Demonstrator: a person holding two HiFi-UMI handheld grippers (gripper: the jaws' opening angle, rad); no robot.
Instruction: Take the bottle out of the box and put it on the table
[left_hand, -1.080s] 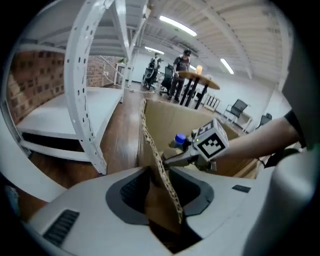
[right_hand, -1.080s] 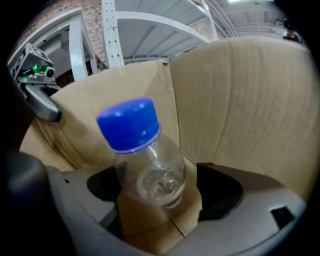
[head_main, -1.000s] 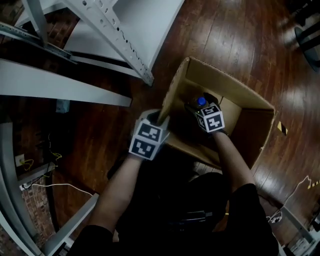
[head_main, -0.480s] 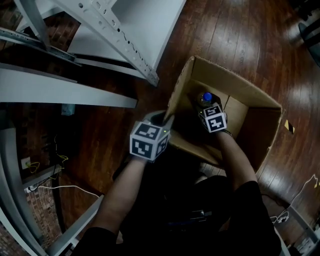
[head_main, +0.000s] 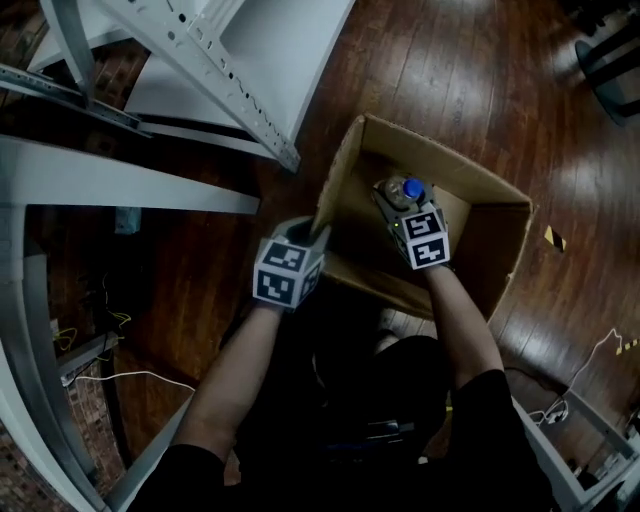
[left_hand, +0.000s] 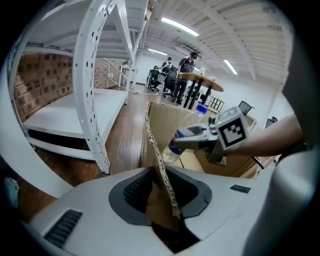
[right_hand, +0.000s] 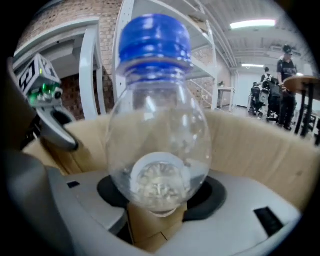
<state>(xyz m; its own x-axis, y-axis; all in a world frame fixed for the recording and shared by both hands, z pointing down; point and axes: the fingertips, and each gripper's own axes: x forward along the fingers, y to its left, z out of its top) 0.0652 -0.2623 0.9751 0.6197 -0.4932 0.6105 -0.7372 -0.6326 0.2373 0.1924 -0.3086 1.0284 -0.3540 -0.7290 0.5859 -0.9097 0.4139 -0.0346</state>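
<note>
Pinching a clear blue-capped bottle inside the open cardboard box, right gripper with 2 jaws just closing onto it, left gripper with 2 jaws clamping the box's near wall, just easing apart.

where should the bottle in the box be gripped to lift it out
On its clear rounded body below the blue cap, from above through the open top: the bottle stands cap-up inside the box, whose walls block a side approach.

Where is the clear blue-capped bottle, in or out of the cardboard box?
In: right gripper holds the clear bottle between the cardboard box walls.
</note>
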